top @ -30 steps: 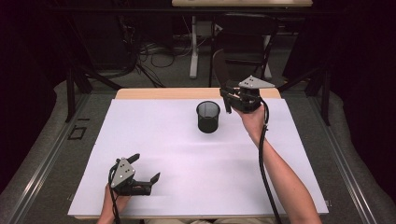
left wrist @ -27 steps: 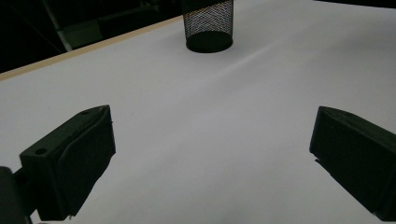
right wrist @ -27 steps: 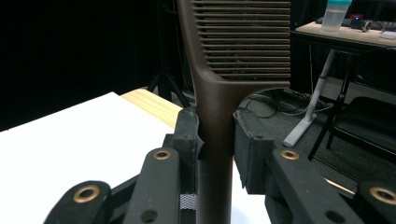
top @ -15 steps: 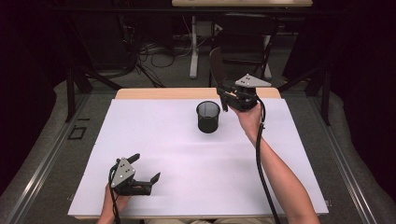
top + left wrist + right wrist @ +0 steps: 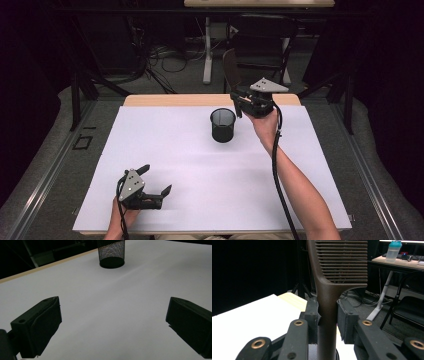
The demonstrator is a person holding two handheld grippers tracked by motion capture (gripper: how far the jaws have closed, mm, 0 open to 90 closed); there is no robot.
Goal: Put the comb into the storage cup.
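Note:
A black mesh cup (image 5: 223, 125) stands upright on the white table cover (image 5: 165, 145), toward the far side; it also shows at the top of the left gripper view (image 5: 111, 252). My right gripper (image 5: 237, 102) hovers just right of the cup, shut on the handle of a brown comb (image 5: 228, 67) that stands upright, teeth end up. In the right gripper view the comb (image 5: 342, 262) rises between the pads of my right gripper (image 5: 327, 320), with cup mesh (image 5: 312, 352) just below. My left gripper (image 5: 156, 179) rests near the front left, open with nothing in it (image 5: 112, 325).
The table's wooden far edge (image 5: 175, 100) runs behind the cup. Beyond it are a dark chair (image 5: 260, 45), a white desk leg (image 5: 207, 50) and floor cables. A bottle (image 5: 393, 251) stands on a far desk.
The right gripper with the comb has shifted slightly left toward the cup. The left gripper has not moved.

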